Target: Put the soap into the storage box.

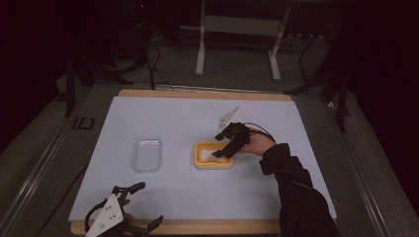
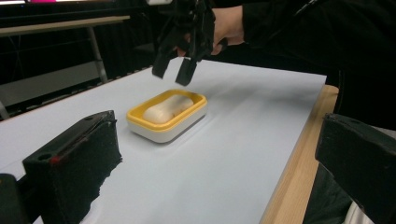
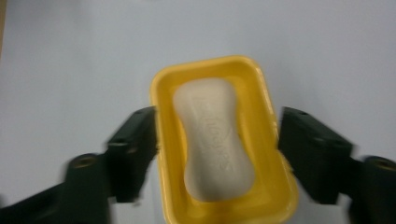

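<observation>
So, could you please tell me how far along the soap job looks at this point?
Done: the soap bar lies in the yellow dish. In hand: the right hand-held gripper hangs open above it, holding nothing. Possibly left: fitting the clear lid lying apart; the left hand-held gripper sits open.

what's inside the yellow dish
A pale bar of soap lies flat in the yellow dish, with raised lettering too blurred to read. The soap covers most of the dish floor, so what lies under it cannot be seen.
</observation>
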A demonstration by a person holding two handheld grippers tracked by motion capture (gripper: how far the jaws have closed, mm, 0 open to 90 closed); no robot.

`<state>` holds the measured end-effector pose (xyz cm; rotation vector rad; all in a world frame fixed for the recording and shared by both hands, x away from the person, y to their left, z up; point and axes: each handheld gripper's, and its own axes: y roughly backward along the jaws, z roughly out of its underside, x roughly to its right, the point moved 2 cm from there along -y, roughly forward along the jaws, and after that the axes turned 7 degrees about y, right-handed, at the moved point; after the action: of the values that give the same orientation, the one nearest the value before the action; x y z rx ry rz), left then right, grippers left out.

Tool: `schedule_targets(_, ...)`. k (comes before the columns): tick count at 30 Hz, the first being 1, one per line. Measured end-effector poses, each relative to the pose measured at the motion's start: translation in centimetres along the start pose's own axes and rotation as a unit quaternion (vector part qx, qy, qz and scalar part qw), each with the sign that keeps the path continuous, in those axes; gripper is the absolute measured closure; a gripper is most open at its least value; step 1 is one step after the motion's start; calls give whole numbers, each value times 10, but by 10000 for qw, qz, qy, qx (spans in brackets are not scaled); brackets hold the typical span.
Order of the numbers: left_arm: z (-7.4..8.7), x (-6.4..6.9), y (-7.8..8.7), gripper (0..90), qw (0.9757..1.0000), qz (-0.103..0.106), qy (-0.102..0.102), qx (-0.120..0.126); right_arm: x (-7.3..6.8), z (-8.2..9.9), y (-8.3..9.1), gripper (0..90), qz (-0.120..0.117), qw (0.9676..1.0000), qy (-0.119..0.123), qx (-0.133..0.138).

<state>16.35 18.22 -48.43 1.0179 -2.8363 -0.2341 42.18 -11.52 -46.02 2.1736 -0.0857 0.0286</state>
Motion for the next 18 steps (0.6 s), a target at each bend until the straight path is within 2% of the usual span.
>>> schedule_targets(2, 0, 0, 0, 1, 10000, 3, 2, 2, 1, 0, 3, 152, 103, 9995, -299, -45)
schedule_targets(3, 0, 0, -1, 0, 10000, 5, -4, -11, 1, 1, 4, 137, 183, 9992, -347, -54)
schedule_targets(8, 0, 0, -1, 0, 10000, 2, 3, -13, -3, 6, 8, 140, 506, 9969, -597, -98)
schedule_targets(11, 0, 0, -1, 1, 10000, 5, 3, -19, -5, 9, 10, 137, 491, 9964, -685, -130)
schedule_targets(14, 0, 0, -1, 0, 10000, 9, 2, -23, -10, 16, 11, 134, 688, 9935, -889, -181)
schedule_targets(17, 0, 0, -1, 0, 10000, 12, 12, -21, -13, 19, 13, 134, 743, 9919, -1020, -105)
schedule_targets(18, 0, 0, -1, 1, 10000, 12, 12, -19, -15, 23, 15, 133, 887, 9884, -1231, -102)
